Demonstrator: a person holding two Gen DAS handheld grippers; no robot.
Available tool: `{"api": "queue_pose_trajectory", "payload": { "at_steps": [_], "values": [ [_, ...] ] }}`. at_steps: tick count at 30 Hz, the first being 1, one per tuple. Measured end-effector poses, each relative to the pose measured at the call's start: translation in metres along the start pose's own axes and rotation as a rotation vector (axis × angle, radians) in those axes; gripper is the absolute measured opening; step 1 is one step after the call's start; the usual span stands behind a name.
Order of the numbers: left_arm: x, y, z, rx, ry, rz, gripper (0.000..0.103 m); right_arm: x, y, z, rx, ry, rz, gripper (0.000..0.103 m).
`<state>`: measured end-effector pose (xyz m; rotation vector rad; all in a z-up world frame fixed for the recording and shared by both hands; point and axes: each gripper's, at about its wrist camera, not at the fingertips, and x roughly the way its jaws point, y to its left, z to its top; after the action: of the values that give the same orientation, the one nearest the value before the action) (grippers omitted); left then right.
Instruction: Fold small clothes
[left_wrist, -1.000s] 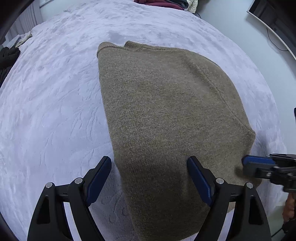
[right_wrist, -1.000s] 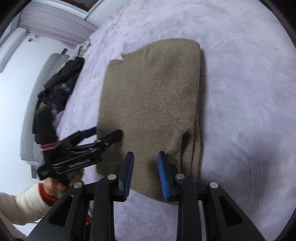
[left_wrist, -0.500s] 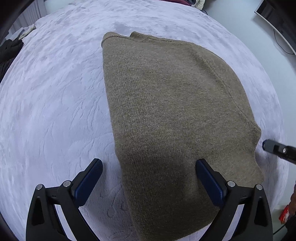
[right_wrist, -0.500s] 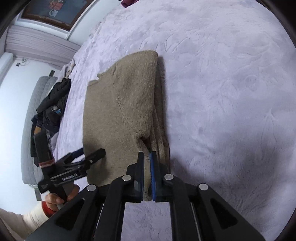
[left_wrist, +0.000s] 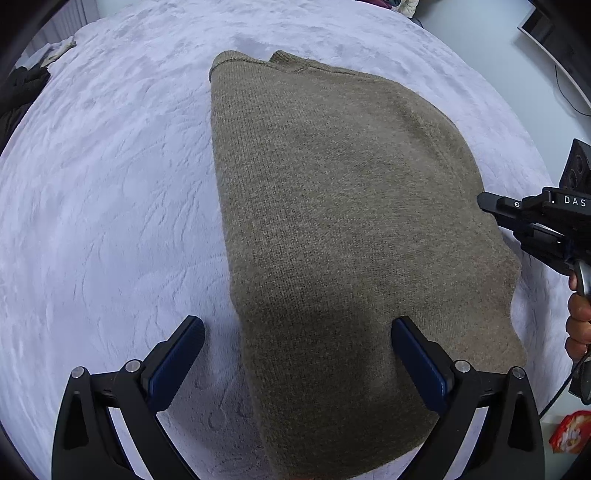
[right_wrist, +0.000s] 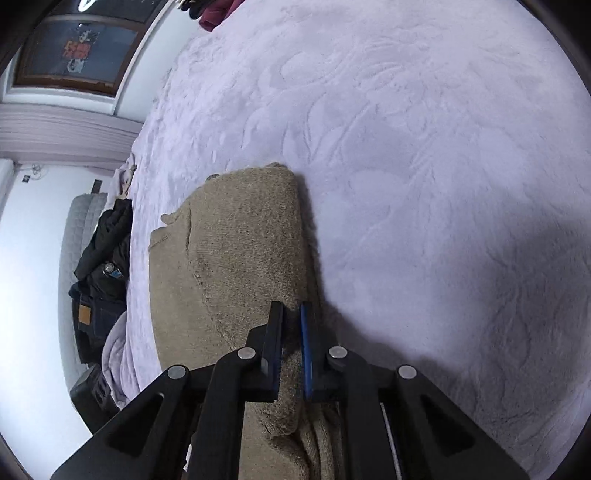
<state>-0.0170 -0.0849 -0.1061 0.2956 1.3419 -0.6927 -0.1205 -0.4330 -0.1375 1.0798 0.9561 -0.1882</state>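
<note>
We hold right gripper jaws clamped on folded olive-brown knit sweater; left gripper jaws wide open, just finished opening, straddling its edge, not pressing it.

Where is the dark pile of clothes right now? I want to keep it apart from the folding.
In the right wrist view the dark pile of clothes lies at the left edge of the bedspread, apart from the sweater.

The sweater is a plain olive-brown knit, lying on a pale lilac bedspread with a faint embossed swirl pattern. Both the left gripper and the right gripper are black with blue pads. At the bed's edge a heap of clothes is black and dark blue denim with a tan patch.
</note>
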Motion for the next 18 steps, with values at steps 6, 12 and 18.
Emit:
{"api": "queue_pose_trajectory", "payload": {
  "at_steps": [6,12,18],
  "values": [
    [0.001,0.001,0.001,0.001,0.003,-0.001,0.102,-0.028,-0.012,-0.008,0.034,-0.019,0.016,0.010],
    [0.002,0.002,0.002,0.000,0.009,-0.006,0.102,-0.033,-0.013,-0.027,0.015,0.011,0.003,0.011],
    [0.003,0.003,0.002,0.000,0.008,-0.011,0.102,-0.029,-0.011,-0.045,-0.011,0.048,-0.020,0.047]
  ]
}}
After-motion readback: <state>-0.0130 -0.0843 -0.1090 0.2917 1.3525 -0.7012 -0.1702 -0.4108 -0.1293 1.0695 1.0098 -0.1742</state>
